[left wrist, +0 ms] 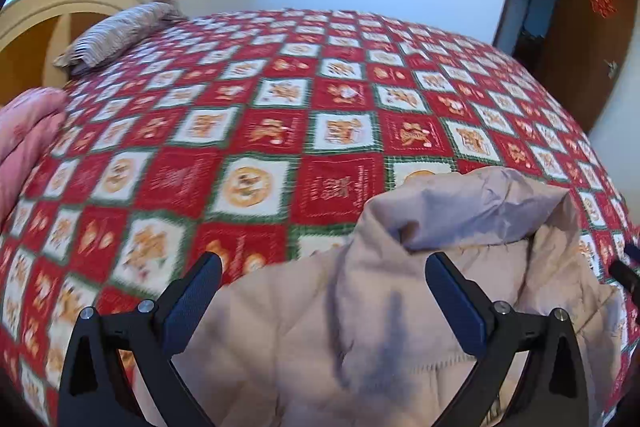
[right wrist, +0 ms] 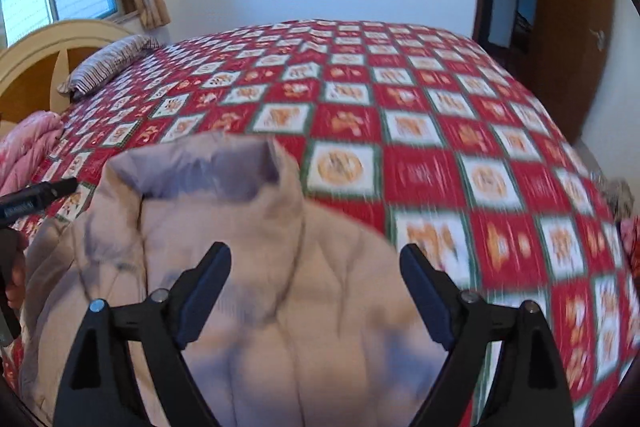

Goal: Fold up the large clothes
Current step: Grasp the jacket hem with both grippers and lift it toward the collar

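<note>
Both your left gripper [left wrist: 322, 273] and right gripper [right wrist: 314, 265] hang released above the beige quilted padded jacket [right wrist: 256, 267]; judged between folds, you next need fresh edge grips.

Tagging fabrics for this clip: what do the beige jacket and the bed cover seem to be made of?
Beige jacket: apparently padded synthetic shell, matte to faintly shiny; stitched quilt lines and puffy panels, and the collar stands up stiffly. Bed cover: likely printed woven cloth, perhaps cotton, matte; it lies flat with a red, white and green checker print. Blur hides the weave.
</note>
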Demonstrator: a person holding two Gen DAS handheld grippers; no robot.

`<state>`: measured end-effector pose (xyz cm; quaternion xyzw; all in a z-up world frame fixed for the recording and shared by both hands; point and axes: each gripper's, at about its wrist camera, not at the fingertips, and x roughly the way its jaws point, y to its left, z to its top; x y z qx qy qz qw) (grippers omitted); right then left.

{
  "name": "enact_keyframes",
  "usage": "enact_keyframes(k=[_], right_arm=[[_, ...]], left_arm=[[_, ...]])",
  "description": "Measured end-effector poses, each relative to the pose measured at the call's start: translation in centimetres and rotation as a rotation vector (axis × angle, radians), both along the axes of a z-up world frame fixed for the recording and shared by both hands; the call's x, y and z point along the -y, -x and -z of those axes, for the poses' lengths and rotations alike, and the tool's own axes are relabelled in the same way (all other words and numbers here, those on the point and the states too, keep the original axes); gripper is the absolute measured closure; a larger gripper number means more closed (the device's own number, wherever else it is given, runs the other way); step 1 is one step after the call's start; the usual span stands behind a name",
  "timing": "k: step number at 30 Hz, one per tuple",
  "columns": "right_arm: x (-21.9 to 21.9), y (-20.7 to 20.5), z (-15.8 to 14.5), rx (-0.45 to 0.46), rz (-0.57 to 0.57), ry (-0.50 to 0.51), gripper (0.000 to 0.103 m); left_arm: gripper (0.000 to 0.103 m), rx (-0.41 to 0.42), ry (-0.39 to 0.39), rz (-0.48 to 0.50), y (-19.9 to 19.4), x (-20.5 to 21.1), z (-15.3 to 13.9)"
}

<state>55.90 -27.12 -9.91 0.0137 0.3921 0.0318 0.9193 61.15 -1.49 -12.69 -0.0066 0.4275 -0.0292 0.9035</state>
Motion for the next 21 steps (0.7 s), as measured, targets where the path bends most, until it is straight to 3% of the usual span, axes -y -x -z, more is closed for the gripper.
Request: enact_keyframes(k=[8,10,12,13,14,16,21], right_arm=[[-2.3,-7.0,2.2,-0.064,-0.087,0.102,0.014],[-2.8,-8.0,2.9,-0.082,-0.112,0.103,0.018],[-3.0,-8.3,3.1,-0.092,-0.128,0.105,0.043],[-3.3,-8.2,3.2,-0.102,-0.151,0.093,0.068],[-3.5,-8.1,3.2,-0.104,-0.164,0.093,0.086],[-3.9,-7.2,2.8,-0.084,-0.183,0.119,0.089],[-3.7,-3.5,1.7,-0.048,-0.217,0.134,0.095]], left_arm=[[0.002,-0.037,-0.033,0.039,-3.3,1.0,3.1],[0.023,-0.019,-0.039,0.062,-3.5,1.4,3.3],[0.088,-0.048,-0.004,0.130,-3.7,1.7,3.5],[0.096,-0.055,0.012,0.149,-3.8,1.7,3.4],[0.097,-0.028,-0.007,0.144,-3.4,1.8,2.8],[0.098,0.039,-0.021,0.138,-2.2,1.6,1.5],[0.101,0.063,0.025,0.154,0.5,0.2,0.4]])
